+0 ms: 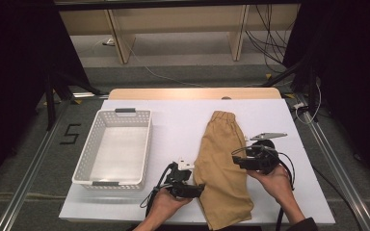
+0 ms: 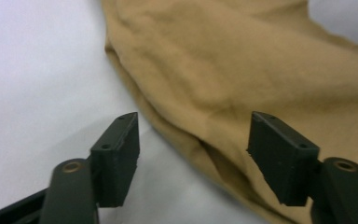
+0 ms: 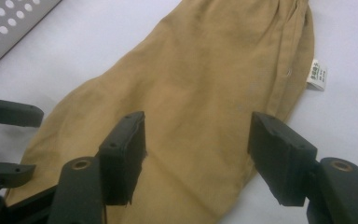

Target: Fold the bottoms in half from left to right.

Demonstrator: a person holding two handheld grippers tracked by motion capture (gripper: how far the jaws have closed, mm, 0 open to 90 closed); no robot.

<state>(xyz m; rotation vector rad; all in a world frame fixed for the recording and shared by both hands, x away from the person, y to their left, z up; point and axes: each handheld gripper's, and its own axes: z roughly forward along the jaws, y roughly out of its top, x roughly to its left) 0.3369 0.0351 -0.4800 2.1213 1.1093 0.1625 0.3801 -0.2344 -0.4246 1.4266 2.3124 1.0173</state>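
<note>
A tan pair of trousers (image 1: 221, 163) lies folded lengthwise on the white table cover, waistband at the far end. My left gripper (image 1: 200, 189) is at the cloth's left edge near the front. Its jaws stand open, with the folded edge of the trousers (image 2: 242, 70) running between them and the pads clear of it. My right gripper (image 1: 236, 161) is at the right side of the trousers, farther back. In the right gripper view my right gripper (image 3: 198, 154) is open just above the tan cloth (image 3: 214, 79), holding nothing. A small white label (image 3: 318, 74) sticks out near the waistband.
A white perforated basket (image 1: 142, 144) stands empty on the left of the table, and its wall (image 3: 9, 23) shows in the right gripper view. Bare white cover (image 1: 183, 125) lies between basket and trousers. Cables and wooden furniture legs are on the floor beyond the table.
</note>
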